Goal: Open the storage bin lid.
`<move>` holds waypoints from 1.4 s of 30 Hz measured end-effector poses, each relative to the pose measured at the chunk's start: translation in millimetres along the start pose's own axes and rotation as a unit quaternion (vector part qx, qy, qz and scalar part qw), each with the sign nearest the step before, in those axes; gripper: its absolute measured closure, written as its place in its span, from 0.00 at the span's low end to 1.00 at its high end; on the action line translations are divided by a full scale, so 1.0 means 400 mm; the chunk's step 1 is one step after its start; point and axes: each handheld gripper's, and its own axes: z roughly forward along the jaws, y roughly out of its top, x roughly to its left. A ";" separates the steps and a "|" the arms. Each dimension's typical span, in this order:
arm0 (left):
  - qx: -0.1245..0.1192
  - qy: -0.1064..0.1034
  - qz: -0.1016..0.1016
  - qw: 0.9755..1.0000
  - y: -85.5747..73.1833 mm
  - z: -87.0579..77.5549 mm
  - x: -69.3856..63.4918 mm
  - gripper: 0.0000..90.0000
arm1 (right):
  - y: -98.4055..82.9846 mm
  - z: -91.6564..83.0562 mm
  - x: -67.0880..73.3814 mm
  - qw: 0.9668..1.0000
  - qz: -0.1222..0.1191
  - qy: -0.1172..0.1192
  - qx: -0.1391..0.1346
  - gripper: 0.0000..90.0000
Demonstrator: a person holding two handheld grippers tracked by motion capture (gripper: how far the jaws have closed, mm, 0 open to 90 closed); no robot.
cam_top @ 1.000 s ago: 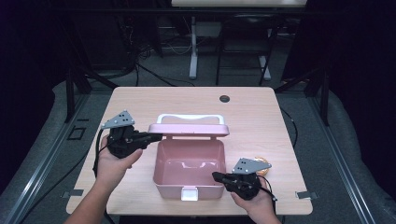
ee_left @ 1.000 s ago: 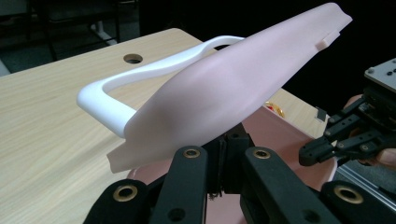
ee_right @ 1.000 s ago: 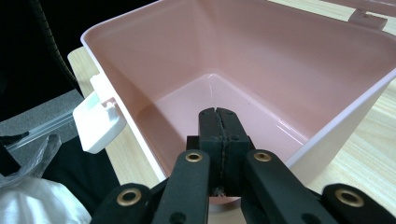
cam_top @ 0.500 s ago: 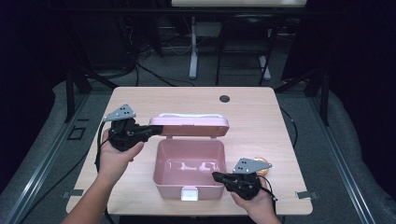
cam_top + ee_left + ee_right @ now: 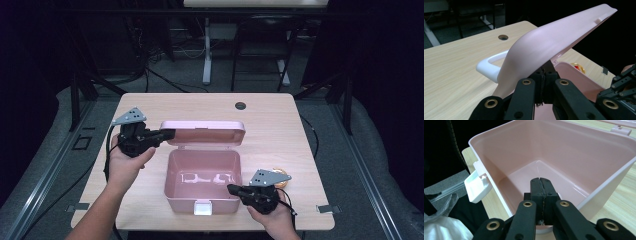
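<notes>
High view: a pink box [image 5: 202, 175] is sitting open near the front edge of the table [image 5: 280, 125], its lid [image 5: 202, 132] standing raised behind it. The left gripper [image 5: 167, 134], jaws closed together, is pressing against the lid's left end. The right gripper [image 5: 234, 189], jaws likewise closed with nothing between them, is resting at the box's right front rim, near its white latch [image 5: 477, 186].

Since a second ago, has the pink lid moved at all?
Yes. The lid has tipped forward and down toward the open box, its white handle no longer showing above it; the left gripper pushes it shut.
</notes>
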 end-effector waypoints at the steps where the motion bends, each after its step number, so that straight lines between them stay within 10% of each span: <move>1: 0.000 0.000 0.001 1.000 0.001 0.001 0.002 1.00 | 0.000 0.000 0.000 1.000 0.000 0.000 0.000 1.00; 42: 0.007 0.028 -0.016 0.999 -0.005 0.039 0.054 1.00 | -0.002 0.000 -0.001 1.000 0.002 0.001 -0.004 1.00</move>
